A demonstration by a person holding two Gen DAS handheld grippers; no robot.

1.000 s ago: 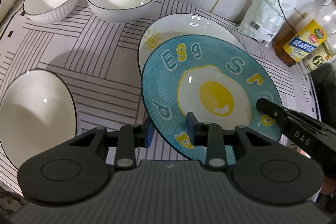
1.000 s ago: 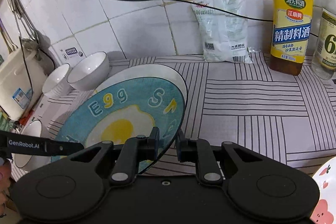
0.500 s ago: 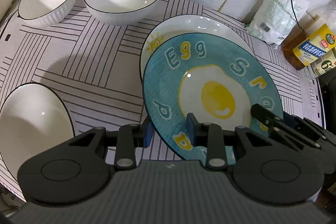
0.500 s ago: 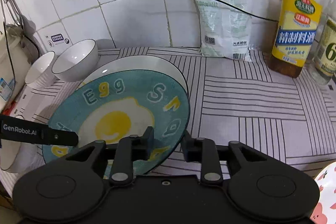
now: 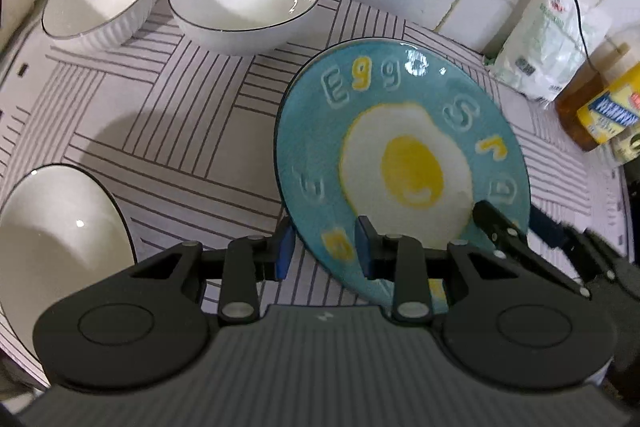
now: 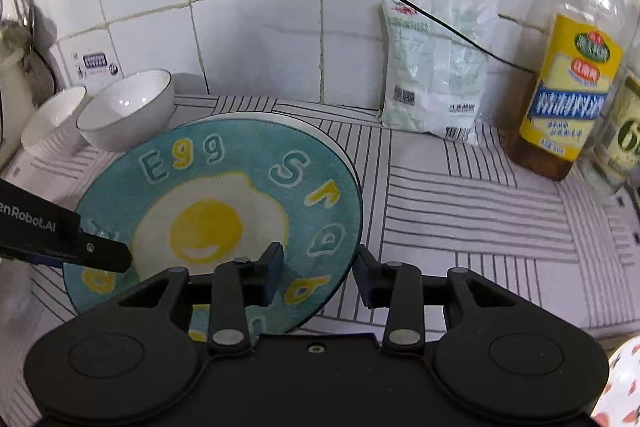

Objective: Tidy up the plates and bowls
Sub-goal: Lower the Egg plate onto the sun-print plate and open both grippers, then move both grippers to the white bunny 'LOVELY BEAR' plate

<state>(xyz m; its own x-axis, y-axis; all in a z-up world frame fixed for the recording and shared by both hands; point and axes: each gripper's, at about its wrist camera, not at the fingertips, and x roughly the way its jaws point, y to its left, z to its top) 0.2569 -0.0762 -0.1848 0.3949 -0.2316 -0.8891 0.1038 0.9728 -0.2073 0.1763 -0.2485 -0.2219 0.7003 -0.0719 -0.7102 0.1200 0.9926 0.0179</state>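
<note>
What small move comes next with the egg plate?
Probably draw both hand-held grippers back off the round blue egg-print plate: it already lies on the white plate, and both the left and right hand-held gripper stand open astride its rim.

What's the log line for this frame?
phase: stacking | egg plate: on white plate | left gripper: open, astride rim | right gripper: open, astride rim

Left gripper [image 5: 325,251] fingers spread apart, straddling a plate rim; right gripper [image 6: 318,277] likewise spread wide, both pointing forward.
</note>
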